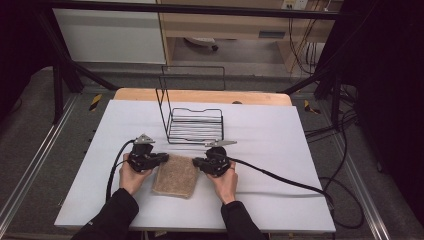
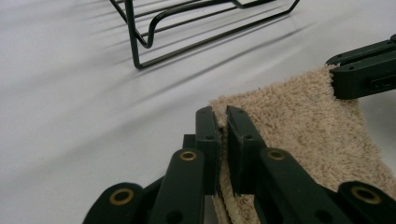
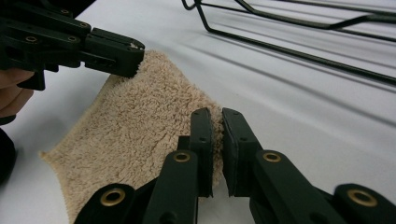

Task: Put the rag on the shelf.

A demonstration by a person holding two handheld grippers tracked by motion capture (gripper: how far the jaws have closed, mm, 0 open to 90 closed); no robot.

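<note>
High view: both grippers pinch a fuzzy beige rectangular towel (image 1: 175, 176).

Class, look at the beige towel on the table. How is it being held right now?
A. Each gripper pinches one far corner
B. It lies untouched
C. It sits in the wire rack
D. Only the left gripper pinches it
A: the left gripper and the right gripper each have their jaws closed on a far corner of the beige towel, which lies short of the wire rack.
</note>
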